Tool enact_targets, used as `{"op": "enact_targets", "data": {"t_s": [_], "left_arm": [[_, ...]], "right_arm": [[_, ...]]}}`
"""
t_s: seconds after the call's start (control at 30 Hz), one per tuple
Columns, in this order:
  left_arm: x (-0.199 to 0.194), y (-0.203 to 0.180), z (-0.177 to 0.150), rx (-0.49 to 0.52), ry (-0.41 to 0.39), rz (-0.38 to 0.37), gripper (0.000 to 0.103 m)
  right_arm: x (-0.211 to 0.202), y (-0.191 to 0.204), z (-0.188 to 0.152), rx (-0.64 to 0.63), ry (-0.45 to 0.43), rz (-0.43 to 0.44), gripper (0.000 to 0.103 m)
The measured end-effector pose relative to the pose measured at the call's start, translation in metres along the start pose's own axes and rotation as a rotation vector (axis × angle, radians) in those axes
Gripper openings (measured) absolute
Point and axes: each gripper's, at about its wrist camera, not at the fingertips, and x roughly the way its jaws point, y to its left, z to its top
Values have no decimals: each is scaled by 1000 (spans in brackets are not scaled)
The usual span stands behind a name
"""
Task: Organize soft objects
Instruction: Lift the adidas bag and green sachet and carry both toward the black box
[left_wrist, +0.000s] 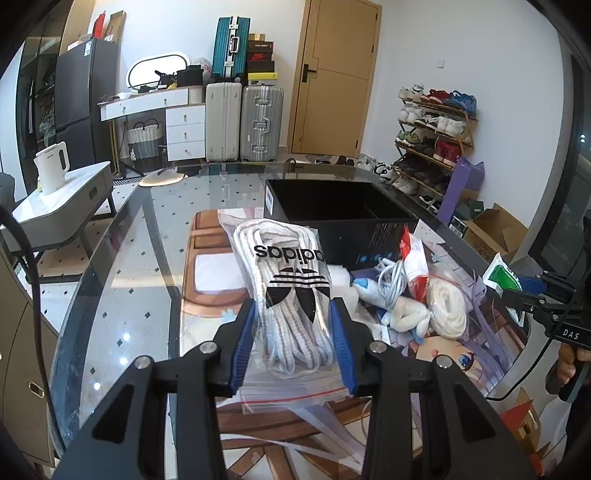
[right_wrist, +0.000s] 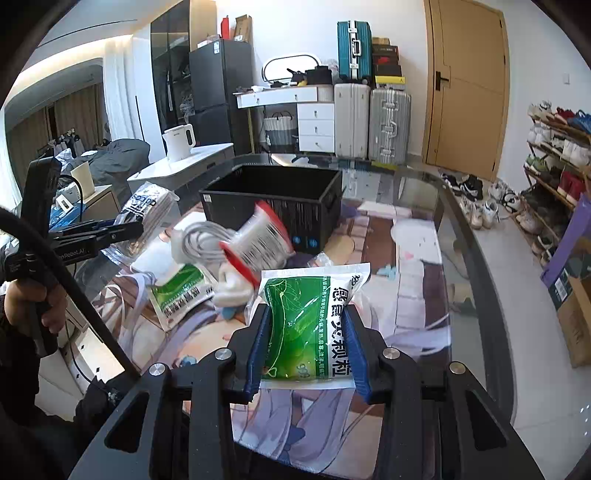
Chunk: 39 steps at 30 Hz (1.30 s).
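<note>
**Both grippers hold a soft packet above the printed mat**

The left gripper (left_wrist: 293, 325) is clamped on a clear zip bag of white laces (left_wrist: 288, 288). Its blue pads (left_wrist: 243, 343) press the two sides of the bag, and the bag hangs lifted over the printed mat (left_wrist: 207, 266) on the glass table (left_wrist: 122, 251). From this bag, at about 1 o'clock, stands the black box (left_wrist: 332, 206), open at the top. At about 3 o'clock from the bag lies a small pile on the mat: a coil of grey cable (left_wrist: 391, 280), a white soft toy (left_wrist: 406, 314), a red and white packet (left_wrist: 415, 266) and a bag of white cord (left_wrist: 448, 306).

In the right wrist view, a hand (right_wrist: 48, 299) at the far left holds the handle of the left gripper. A second green packet (right_wrist: 181, 291) lies on the mat at about 9 o'clock from the right gripper.

The right gripper (right_wrist: 308, 345) is clamped on a green packet (right_wrist: 310, 321) with white print. Its blue pads (right_wrist: 258, 347) squeeze the packet from both sides, and the packet is held above the mat. The black box is at about 11 o'clock from this packet, and the red and white packet sits between them, tilted.

At the right, beyond the table edge, a shoe rack (right_wrist: 554, 158) stands by the wall.
</note>
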Motion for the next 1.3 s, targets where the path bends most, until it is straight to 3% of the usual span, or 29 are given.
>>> {"op": "enact_targets", "data": {"t_s": [0.73,1.3], "left_arm": [[4,-13,34,42,-69,-31,38],[35,-15,63,39,-82,-59,38]], "right_arm": [[23,17,55,-9,-88,56,39],[57,14,102,-9,-106,70,39]]}}
